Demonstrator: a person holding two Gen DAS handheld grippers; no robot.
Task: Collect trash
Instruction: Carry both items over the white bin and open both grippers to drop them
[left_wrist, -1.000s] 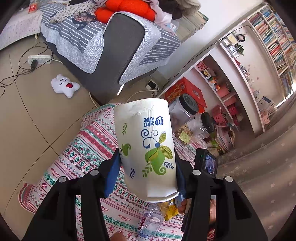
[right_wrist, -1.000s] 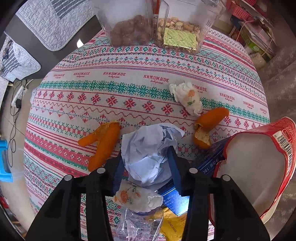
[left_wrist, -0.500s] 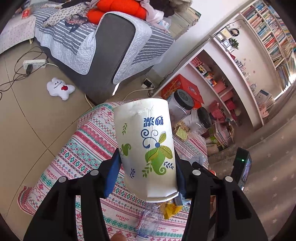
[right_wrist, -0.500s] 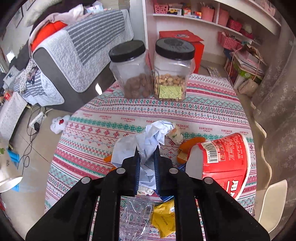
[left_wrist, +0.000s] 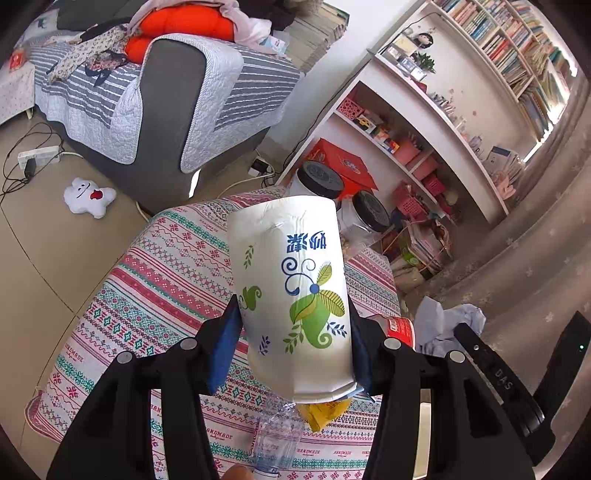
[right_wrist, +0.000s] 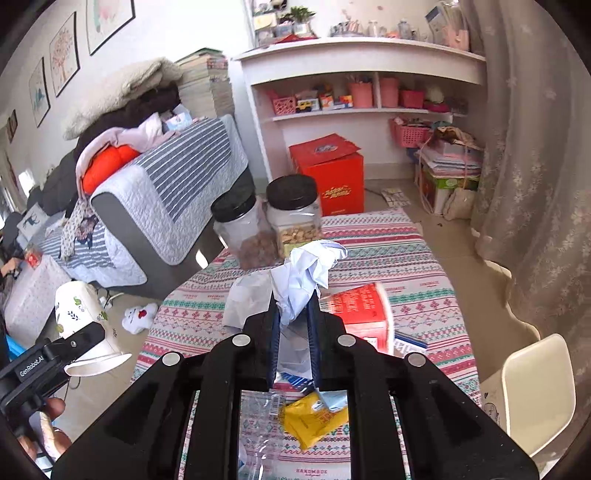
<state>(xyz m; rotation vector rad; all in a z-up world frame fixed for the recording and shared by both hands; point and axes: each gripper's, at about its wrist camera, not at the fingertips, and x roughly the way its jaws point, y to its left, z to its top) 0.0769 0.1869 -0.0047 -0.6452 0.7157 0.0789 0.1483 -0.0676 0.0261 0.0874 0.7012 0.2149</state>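
Right gripper (right_wrist: 293, 321): jaws pinched tight on a wad of crumpled paper (right_wrist: 308, 273), which sticks up above the fingertips; lifted clear of the table.
Left gripper (left_wrist: 293, 343): blue pads pressed on both sides of a paper cup (left_wrist: 291, 295), jaws about half apart to fit it.
Paper cup: white with green leaves and blue print, held with its mouth toward the camera and its base pointing away; in the right wrist view it shows at the far left, off the table's edge and over the floor.
Crumpled paper: pale blue-white; in the left wrist view it appears low at the right, beside the red tub.
Table (right_wrist: 417, 273): covered with a cloth of red, green and white patterned bands.
Red tub (right_wrist: 360, 308): lying on its side on the cloth just right of the right gripper, open mouth toward the right.
Yellow wrapper (right_wrist: 314, 419): flat on the cloth under the right gripper, next to a clear plastic wrapper (right_wrist: 266, 406).
Jars (right_wrist: 295, 218): two clear jars with black lids, side by side at the far edge of the table, both holding snacks.
Hand (right_wrist: 48, 417): fingers around the left gripper's handle, low left in the right wrist view.
Sofa (right_wrist: 177, 184): grey, striped quilt over it, beyond the table.
White chair (right_wrist: 535, 391): at the table's right side.
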